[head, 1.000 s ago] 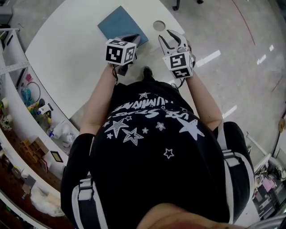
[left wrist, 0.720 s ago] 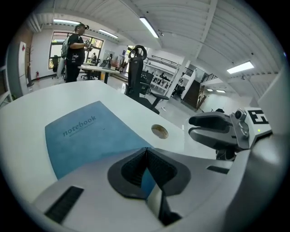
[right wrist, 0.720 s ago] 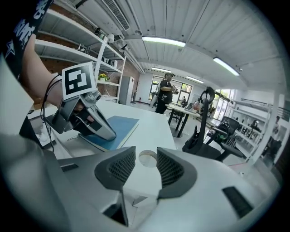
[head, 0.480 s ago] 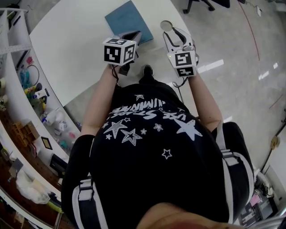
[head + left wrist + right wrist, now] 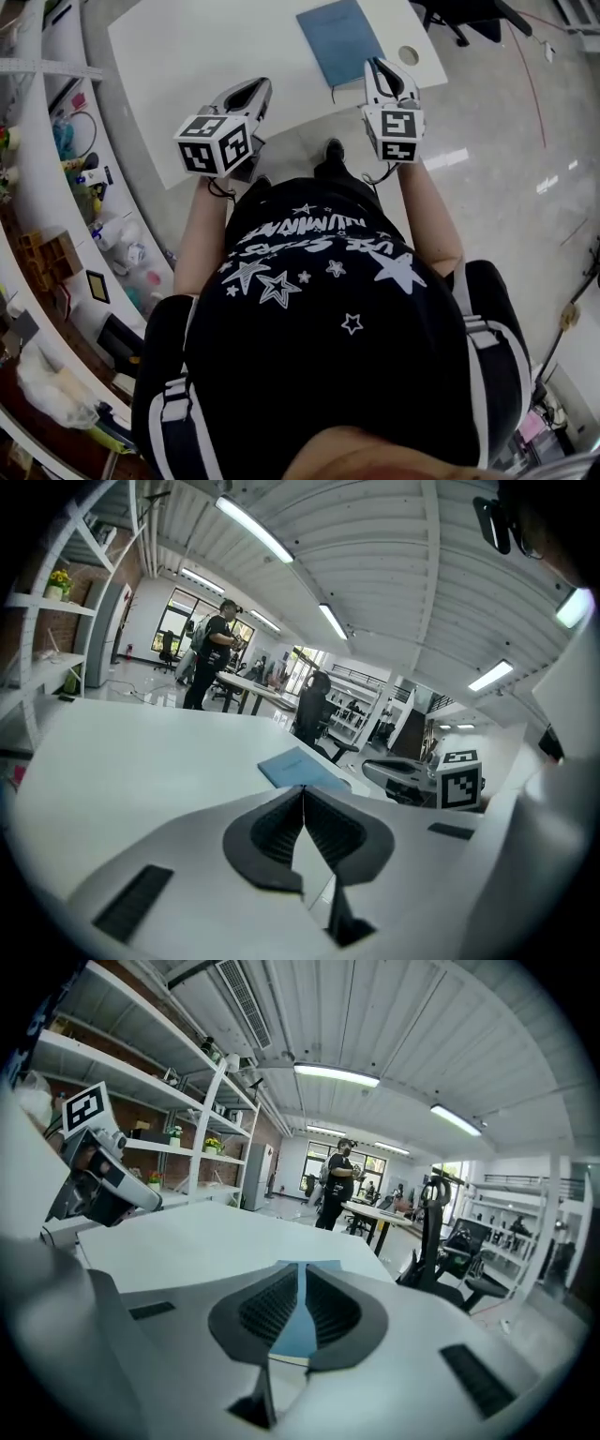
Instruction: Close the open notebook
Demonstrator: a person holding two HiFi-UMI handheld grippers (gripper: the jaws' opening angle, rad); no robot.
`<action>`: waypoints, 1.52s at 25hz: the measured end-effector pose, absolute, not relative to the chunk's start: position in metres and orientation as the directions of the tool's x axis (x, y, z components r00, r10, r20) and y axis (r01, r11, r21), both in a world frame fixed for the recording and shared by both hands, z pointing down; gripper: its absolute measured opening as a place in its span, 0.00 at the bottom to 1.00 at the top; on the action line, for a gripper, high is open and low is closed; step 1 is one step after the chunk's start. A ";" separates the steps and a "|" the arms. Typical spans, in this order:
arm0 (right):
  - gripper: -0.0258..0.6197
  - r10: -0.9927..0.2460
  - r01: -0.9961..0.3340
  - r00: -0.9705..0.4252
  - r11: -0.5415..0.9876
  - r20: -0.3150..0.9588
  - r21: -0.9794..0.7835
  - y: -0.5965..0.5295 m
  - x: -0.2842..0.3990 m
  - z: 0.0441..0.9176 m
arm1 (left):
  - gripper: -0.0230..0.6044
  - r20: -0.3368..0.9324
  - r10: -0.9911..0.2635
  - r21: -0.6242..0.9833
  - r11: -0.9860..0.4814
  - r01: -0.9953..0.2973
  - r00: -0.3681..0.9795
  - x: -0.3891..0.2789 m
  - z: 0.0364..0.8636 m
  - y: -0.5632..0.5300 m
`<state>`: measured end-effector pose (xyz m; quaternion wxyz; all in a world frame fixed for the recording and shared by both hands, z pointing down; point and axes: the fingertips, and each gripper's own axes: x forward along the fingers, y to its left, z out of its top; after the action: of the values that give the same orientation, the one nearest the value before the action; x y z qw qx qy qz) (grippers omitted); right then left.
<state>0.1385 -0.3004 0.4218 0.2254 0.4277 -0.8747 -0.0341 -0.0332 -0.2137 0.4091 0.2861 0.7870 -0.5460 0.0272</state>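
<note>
The blue notebook (image 5: 339,39) lies closed and flat near the far right end of the white table (image 5: 216,47). It shows as a blue slab in the left gripper view (image 5: 300,766) and between the jaws in the right gripper view (image 5: 298,1330). My left gripper (image 5: 246,94) hovers over the table's near edge, left of the notebook, shut and empty (image 5: 303,789). My right gripper (image 5: 382,70) hangs just short of the notebook's near right corner. Its jaws have just been closing, a thin slit remains and nothing is between them (image 5: 301,1267).
A round cable hole (image 5: 408,54) sits in the table right of the notebook. Cluttered shelves (image 5: 66,178) run along the left. An office chair (image 5: 469,14) stands beyond the table's right end. People (image 5: 211,653) stand far off at other desks.
The left gripper has swung left, away from the notebook's near corner. The right gripper's jaws have narrowed from wide apart to a slit. The notebook has stayed closed.
</note>
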 end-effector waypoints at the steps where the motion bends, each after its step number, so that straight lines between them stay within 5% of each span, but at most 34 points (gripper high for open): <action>1: 0.09 -0.768 -0.740 -0.532 0.626 0.356 0.246 -0.289 0.125 0.419 | 0.06 0.343 -0.850 0.417 -0.244 -0.876 0.400 -0.048 0.405 -0.202; 13: 0.05 -0.770 -0.752 -0.530 0.620 0.356 0.223 -0.148 0.029 0.413 | 0.06 0.240 -0.842 0.464 -0.337 -0.819 0.483 -0.125 0.398 -0.099; 25: 0.05 -0.735 -0.751 -0.519 0.636 0.435 0.178 -0.106 0.082 0.432 | 0.06 0.236 -0.845 0.478 -0.329 -0.814 0.480 -0.082 0.404 -0.051; 38: 0.05 -0.710 -0.719 -0.647 0.690 0.278 0.089 0.001 0.172 0.393 | 0.06 0.127 -0.910 0.372 -0.326 -0.869 0.395 0.028 0.334 0.080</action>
<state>0.1719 0.0007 0.3928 0.1471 0.3936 -0.9073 0.0146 0.0275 0.0799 0.3336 0.1938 0.8124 -0.5474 -0.0526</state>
